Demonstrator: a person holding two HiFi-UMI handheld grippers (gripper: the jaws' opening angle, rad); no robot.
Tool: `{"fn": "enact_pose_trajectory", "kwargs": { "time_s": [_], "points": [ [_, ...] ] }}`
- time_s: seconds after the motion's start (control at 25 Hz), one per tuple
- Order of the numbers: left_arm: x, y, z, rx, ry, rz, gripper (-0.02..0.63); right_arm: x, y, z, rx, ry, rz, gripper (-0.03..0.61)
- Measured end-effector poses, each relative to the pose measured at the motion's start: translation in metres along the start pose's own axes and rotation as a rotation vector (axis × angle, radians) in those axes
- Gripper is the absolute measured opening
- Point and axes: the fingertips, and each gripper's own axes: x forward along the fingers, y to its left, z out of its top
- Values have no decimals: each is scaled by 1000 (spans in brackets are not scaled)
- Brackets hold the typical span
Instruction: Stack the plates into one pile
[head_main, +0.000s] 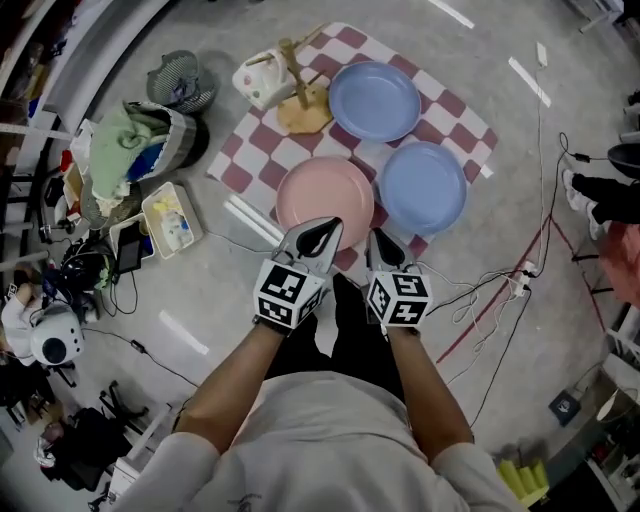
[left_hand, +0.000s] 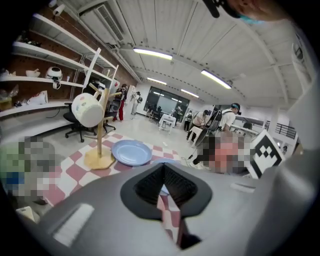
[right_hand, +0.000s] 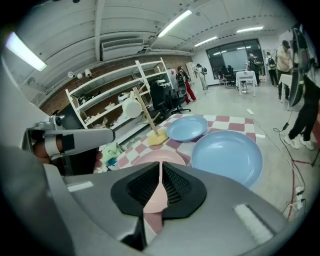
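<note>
1. Left gripper (head_main: 320, 236) sits near centre and points toward 12 o'clock, its jaws together with nothing between them.
2. Right gripper (head_main: 384, 250) is just beside it at 3 o'clock, its jaws also together and empty.
3. Left forearm (head_main: 232, 385) and right forearm (head_main: 425, 385) reach up from 6 o'clock.

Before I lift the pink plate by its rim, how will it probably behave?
The pink plate looks rigid, probably holding its shape when lifted by the rim. Its smooth surface may slip between jaws. It lies flat on the checkered cloth, so a push would likely slide it rather than tip it.
</note>
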Motion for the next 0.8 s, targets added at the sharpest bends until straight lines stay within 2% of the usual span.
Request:
{"fn": "enact_pose_trajectory", "kwargs": {
  "time_s": [0.28, 0.36, 0.48, 0.8],
  "points": [
    [27, 8, -25, -25, 68, 19, 6, 37, -29, -32, 57, 119, -7, 12],
    [34, 10, -29, -31, 80, 19, 6, 48, -37, -42, 83, 152, -13, 43],
    [43, 11, -38, -37, 96, 8, 6, 61, -47, -58, 120, 197, -33, 44],
    [53, 17, -67, -68, 138, 3, 6, 84, -60, -91, 208, 260, -75, 58]
  ]
}}
